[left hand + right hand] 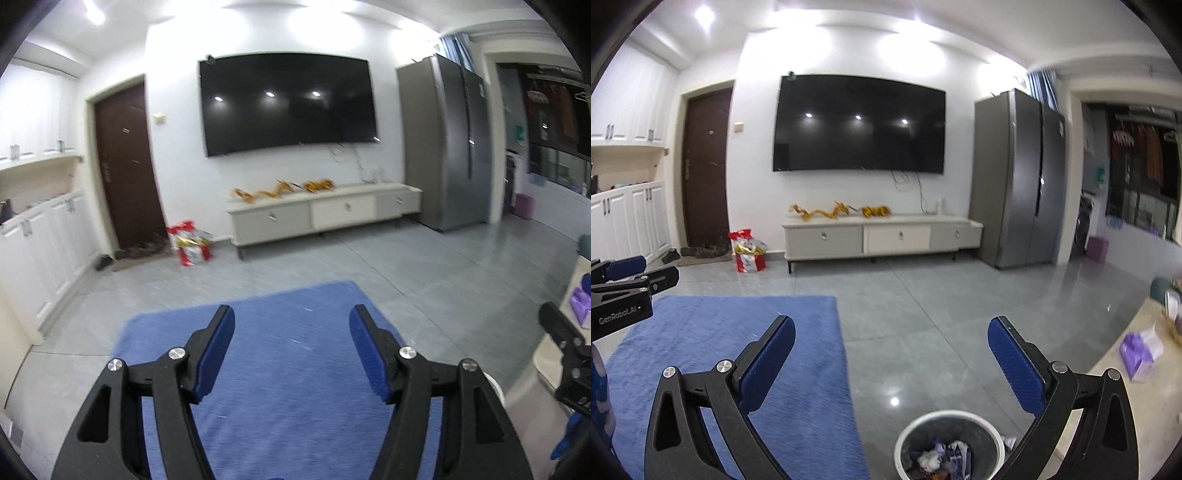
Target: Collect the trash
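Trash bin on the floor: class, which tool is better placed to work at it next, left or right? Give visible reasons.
Right, probably. The right tool hangs open just above the trash bin, beside the table. The left tool, also open, hangs over the blue rug.

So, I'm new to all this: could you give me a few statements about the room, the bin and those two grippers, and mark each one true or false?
1. Both hand-held grippers, left and right, are open and hold nothing. True.
2. The trash bin is empty. False: crumpled wrappers and paper lie inside it.
3. The bin stands on the blue rug. False: it stands on the grey tiled floor, beside the rug.
4. The wall-mounted TV is off. True: its screen is dark.
5. A purple tissue pack lies on the beige table to the right. True.
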Available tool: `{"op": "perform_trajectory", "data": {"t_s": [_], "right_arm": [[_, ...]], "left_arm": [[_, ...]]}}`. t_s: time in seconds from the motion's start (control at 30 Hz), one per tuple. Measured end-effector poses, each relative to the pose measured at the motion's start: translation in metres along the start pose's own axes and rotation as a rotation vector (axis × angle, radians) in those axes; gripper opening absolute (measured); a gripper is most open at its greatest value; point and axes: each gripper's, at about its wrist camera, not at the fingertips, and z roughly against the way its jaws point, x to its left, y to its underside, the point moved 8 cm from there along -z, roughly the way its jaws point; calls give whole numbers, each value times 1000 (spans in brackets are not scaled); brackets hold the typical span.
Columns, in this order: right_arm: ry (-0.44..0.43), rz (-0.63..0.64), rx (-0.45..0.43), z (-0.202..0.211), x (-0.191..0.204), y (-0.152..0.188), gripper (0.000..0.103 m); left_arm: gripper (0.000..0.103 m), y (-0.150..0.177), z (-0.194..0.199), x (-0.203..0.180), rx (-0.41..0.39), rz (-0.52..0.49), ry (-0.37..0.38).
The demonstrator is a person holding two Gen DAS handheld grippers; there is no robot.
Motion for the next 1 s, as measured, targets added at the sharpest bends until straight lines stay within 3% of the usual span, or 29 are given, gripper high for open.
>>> {"op": "perform_trajectory", "data": {"t_s": [0.13, 0.37, 1.0], "right_arm": [[-24, 29, -45, 16, 22, -17, 103], [-55, 52, -79, 29, 47, -29, 103], [-112, 77, -78, 32, 87, -23, 103]], "left_arm": [[77, -3, 17, 31, -45, 42, -62], [79, 1, 41, 64, -93, 69, -153], [79, 17, 58, 125, -135, 196, -218]]}}
